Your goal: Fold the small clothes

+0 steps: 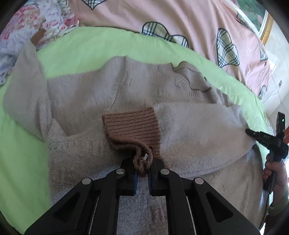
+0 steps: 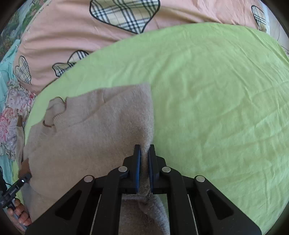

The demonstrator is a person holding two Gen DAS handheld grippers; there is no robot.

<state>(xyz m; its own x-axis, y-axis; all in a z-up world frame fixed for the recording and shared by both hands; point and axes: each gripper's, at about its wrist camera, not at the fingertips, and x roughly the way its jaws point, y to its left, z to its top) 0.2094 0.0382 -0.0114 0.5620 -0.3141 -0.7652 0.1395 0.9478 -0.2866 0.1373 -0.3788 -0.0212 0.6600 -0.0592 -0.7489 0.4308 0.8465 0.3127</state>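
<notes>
A beige knit sweater (image 1: 126, 86) lies spread on a green sheet (image 1: 86, 45), with one sleeve folded across its body. That sleeve ends in a brown ribbed cuff (image 1: 131, 126). My left gripper (image 1: 142, 163) is shut on the curled corner of this cuff. In the right wrist view the sweater (image 2: 90, 123) fills the lower left, and my right gripper (image 2: 144, 150) is shut on a raised fold along its right edge. The right gripper (image 1: 252, 132) also shows at the far right of the left wrist view, at the sweater's side. The sweater's scalloped collar (image 1: 191, 79) points toward the far side.
A pink duvet (image 1: 162, 16) with plaid shapes lies beyond the green sheet (image 2: 207, 99). Floral fabric (image 1: 27, 23) is bunched at the far left. A person's hand (image 1: 276, 173) holds the right gripper's handle. Bare green sheet stretches to the right of the sweater.
</notes>
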